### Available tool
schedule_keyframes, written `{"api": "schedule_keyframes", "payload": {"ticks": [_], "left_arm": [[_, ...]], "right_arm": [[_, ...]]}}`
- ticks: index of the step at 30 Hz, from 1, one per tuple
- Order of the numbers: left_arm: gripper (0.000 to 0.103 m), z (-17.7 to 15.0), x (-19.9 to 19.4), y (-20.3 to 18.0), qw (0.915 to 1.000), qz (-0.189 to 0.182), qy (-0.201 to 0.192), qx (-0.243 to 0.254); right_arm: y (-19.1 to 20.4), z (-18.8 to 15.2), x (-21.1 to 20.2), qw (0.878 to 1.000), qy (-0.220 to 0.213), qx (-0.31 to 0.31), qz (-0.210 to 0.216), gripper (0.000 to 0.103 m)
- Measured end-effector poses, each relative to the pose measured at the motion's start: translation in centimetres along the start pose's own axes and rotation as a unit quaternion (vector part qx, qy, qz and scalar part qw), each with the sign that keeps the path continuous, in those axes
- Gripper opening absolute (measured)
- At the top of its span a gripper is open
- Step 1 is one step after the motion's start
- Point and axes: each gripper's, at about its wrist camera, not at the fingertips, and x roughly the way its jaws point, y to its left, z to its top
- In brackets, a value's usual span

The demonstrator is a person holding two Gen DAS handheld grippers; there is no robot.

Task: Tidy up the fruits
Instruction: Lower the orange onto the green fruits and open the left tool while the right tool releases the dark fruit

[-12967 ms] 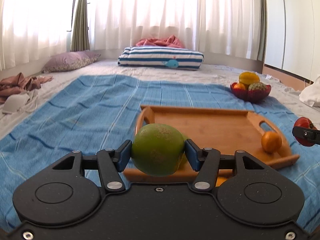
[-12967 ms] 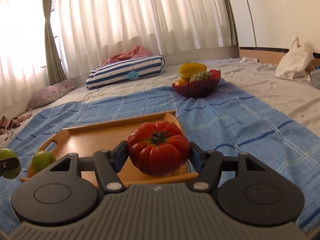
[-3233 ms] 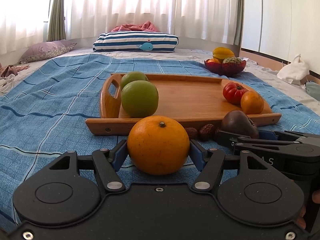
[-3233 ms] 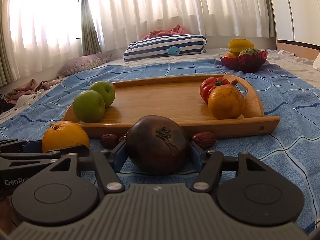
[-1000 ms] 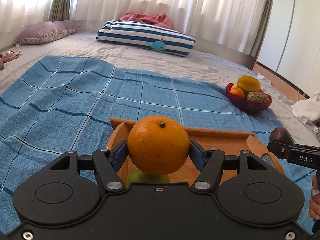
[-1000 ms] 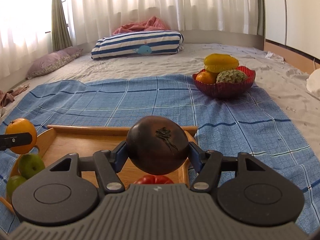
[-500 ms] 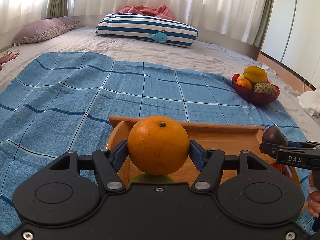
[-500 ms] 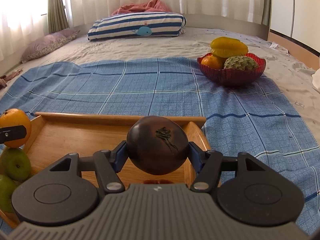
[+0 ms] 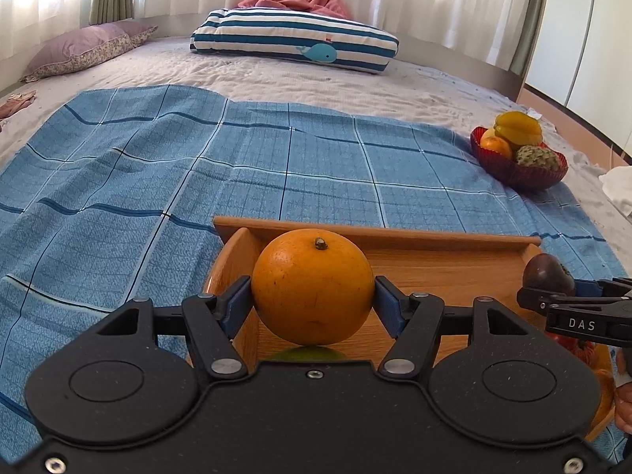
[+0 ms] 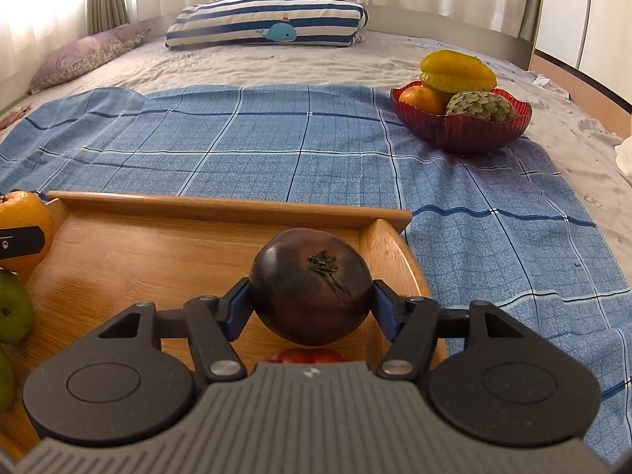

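My left gripper is shut on an orange and holds it over the left end of the wooden tray. A green apple shows just under it. My right gripper is shut on a dark purple tomato over the tray's right end. A red tomato lies just under it. Green apples lie at the tray's left end. In the left wrist view the dark tomato shows at the right; in the right wrist view the orange shows at the left.
The tray sits on a blue checked blanket on a bed. A red glass bowl with starfruit, an orange and a custard apple stands at the far right. A striped whale pillow and a purple pillow lie at the back.
Both grippers have come lower and closer over the tray with their fruit still held. The tray's far rim now looks nearer in both views.
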Motion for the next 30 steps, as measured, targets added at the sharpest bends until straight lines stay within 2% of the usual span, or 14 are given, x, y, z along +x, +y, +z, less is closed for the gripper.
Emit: {"api": "schedule_keyframes", "payload": {"ticks": [8,24,30], "left_arm": [[0.063,-0.3,1.6,0.1,0.9995,0.015,0.027,0.001],[0.064,-0.5,1.5,0.1,0.9997,0.013,0.021,0.000],[0.066,-0.4,1.0,0.1,0.9998,0.010,0.015,-0.003]], "right_arm": [[0.1,0.0,0.4,1.000,0.013,-0.005,-0.002,0.066],[0.5,0.1,0.8,0.999,0.025,-0.021,-0.013,0.067],[0.7,0.2,0.8,0.999,0.024,-0.029,-0.023,0.076]]}}
